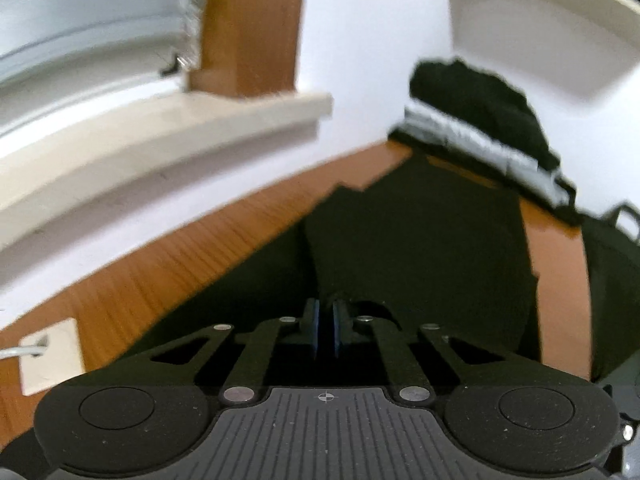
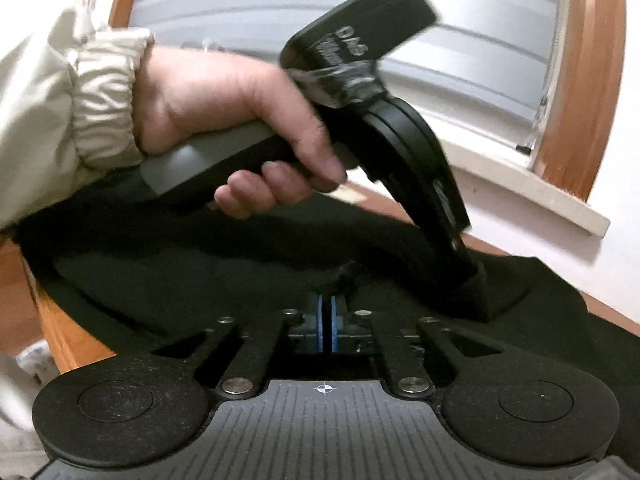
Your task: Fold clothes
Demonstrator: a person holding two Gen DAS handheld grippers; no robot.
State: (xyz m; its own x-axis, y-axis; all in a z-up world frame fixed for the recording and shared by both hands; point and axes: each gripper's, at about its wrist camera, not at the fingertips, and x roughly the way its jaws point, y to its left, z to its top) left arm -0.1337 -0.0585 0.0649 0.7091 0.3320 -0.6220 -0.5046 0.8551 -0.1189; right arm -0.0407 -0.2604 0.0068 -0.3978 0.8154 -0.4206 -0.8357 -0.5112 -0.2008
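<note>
- Black garment [image 1: 420,240] lies spread on the wooden counter [image 1: 160,280], below a window sill [image 1: 160,136].
- Left gripper [image 1: 325,328]: jaws together, blue pads nearly touching, black cloth pinched at the tips.
- From the right wrist view, the left gripper [image 2: 472,280] points down into the garment [image 2: 200,272], where a fold rises around its tip; a hand [image 2: 224,108] in a cream sleeve [image 2: 60,100] holds its handle.
- Right gripper [image 2: 327,312]: jaws together, clamped on a raised edge of the garment.
- A second pile of black and grey clothes [image 1: 480,120] sits at the far end of the counter.
</note>
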